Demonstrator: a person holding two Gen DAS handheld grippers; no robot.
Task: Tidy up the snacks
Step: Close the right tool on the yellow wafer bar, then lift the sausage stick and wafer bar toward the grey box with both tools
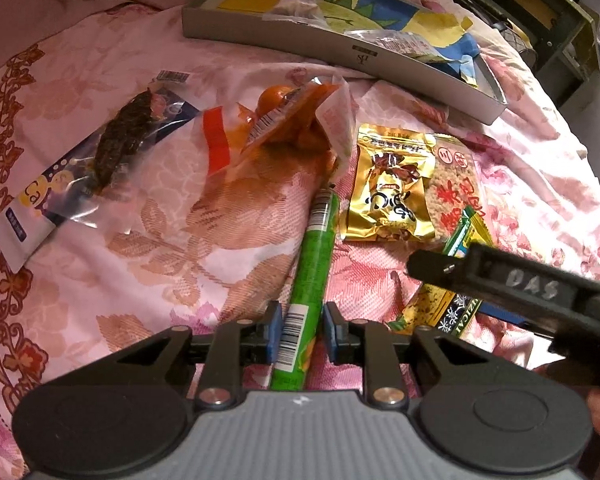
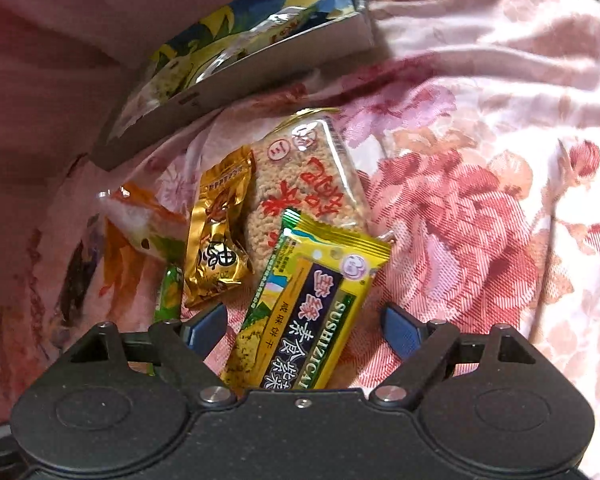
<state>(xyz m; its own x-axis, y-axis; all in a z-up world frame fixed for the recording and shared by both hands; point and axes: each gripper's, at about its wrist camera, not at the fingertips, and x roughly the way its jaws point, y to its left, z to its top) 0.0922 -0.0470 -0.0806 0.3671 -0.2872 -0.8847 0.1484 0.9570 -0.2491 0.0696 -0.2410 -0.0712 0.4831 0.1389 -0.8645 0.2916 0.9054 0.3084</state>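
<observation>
A long green snack stick (image 1: 312, 264) lies on the pink flowered bedspread, its barcode end between the blue pads of my left gripper (image 1: 302, 332). The pads stand a hair off its sides, so the gripper is open. In the right wrist view my right gripper (image 2: 304, 328) is open wide and straddles a yellow seaweed-cracker packet (image 2: 308, 312) without touching it. That packet (image 1: 440, 304) also shows in the left wrist view, partly under the right gripper's black body (image 1: 520, 292). A grey box (image 1: 300, 36) with a colourful lining holds a few clear packets at the back.
Loose on the bedspread lie a gold foil packet (image 1: 388, 188), a clear rice-crisp pack with red characters (image 1: 456, 184), orange packets (image 1: 292, 120) and a dark dried snack in a clear bag (image 1: 112, 148). Dark shelving (image 1: 560, 32) stands beyond the bed at the far right.
</observation>
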